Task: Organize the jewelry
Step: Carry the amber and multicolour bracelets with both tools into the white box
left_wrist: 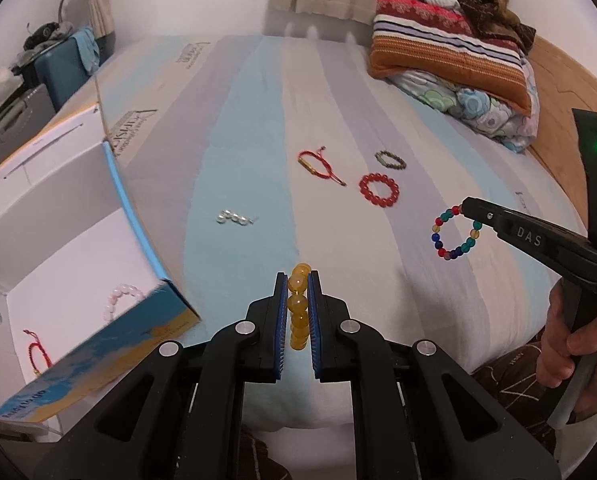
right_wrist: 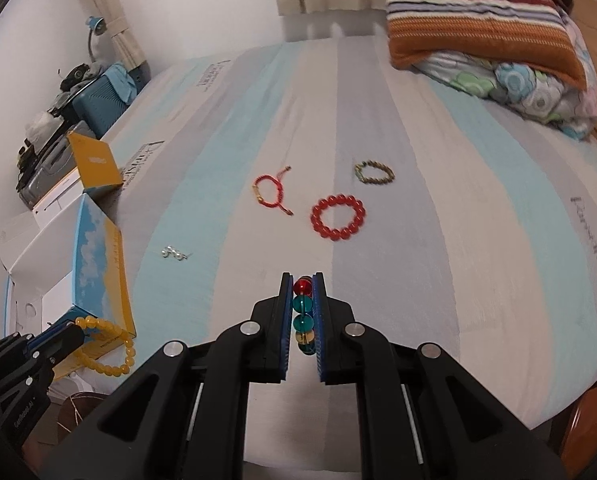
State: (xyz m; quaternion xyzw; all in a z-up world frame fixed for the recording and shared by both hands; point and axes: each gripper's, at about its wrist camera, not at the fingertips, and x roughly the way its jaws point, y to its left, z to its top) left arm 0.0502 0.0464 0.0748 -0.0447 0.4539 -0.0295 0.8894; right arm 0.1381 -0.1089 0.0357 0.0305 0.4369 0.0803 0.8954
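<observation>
My left gripper (left_wrist: 298, 280) is shut on a yellow bead bracelet (left_wrist: 298, 306) and holds it above the bed, just right of the open blue-and-white box (left_wrist: 134, 208). It also shows in the right wrist view (right_wrist: 106, 344). My right gripper (right_wrist: 302, 280) is shut on a multicoloured bead bracelet (right_wrist: 302, 314), which hangs from it in the left wrist view (left_wrist: 456, 232). On the striped bedsheet lie a red bead bracelet (right_wrist: 338, 216), a red cord bracelet (right_wrist: 272, 194), a dark olive bead bracelet (right_wrist: 374, 172) and a small pearl piece (right_wrist: 172, 254).
The box holds a pink bead bracelet (left_wrist: 122, 298) and a red cord bracelet (left_wrist: 38, 354). Folded blankets and a striped pillow (left_wrist: 450, 52) are piled at the far right of the bed. A blue suitcase (left_wrist: 64, 66) and clutter stand beyond the bed's left edge.
</observation>
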